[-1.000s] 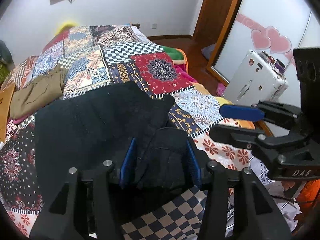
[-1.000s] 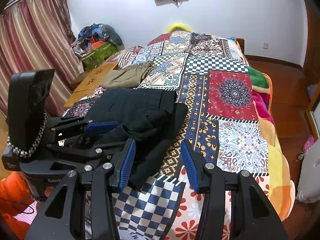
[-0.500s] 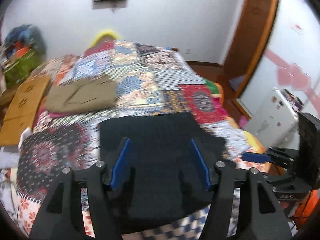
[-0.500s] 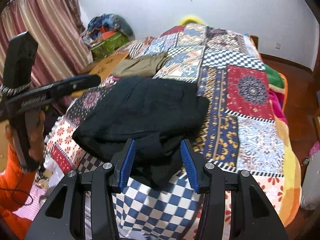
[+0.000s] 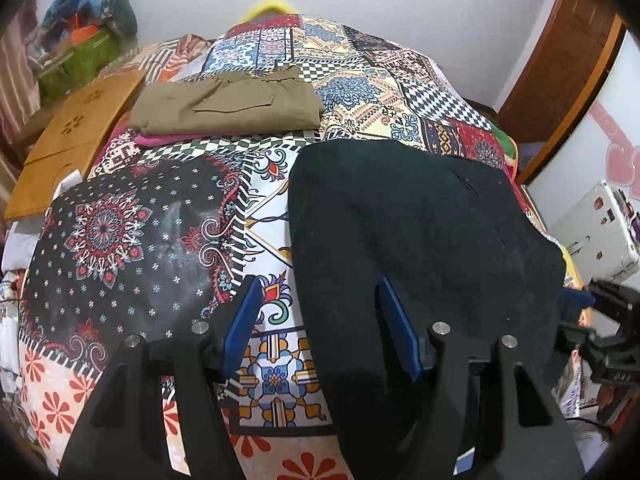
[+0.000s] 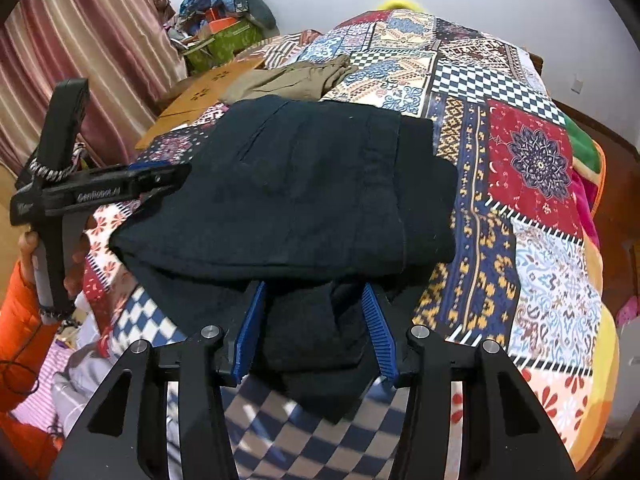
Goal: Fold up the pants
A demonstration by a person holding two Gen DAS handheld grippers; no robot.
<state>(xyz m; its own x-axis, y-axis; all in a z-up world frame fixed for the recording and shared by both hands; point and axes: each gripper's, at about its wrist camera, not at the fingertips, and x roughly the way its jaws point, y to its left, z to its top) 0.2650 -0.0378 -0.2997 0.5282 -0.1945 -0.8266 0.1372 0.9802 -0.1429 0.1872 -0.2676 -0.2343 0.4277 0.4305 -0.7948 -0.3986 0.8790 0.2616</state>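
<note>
Black pants [image 5: 420,220] lie folded over on the patchwork quilt [image 5: 120,240], with a bunched end hanging toward the near edge of the bed. My left gripper [image 5: 318,286] hovers open above the pants' left edge, one finger over the quilt and the other over the black cloth. Seen from the right wrist, the left gripper [image 6: 160,172] reaches in from the left, held by a hand in an orange sleeve. My right gripper [image 6: 314,288] stands open low over the pants [image 6: 320,184], the bunched end lying between its blue pads. The right gripper [image 5: 592,300] shows at the left wrist view's right edge.
Folded khaki pants [image 5: 228,104] lie further up the bed, beside a wooden board [image 5: 76,140] on the left. A white suitcase [image 5: 592,240] stands by the bed's right side. Striped curtains [image 6: 80,40] and a pile of clutter [image 6: 224,36] fill the far left corner.
The left gripper widened its jaws off the bunched black cloth and swung left to the pants' left edge. The right gripper came lower and closer over the bunched end.
</note>
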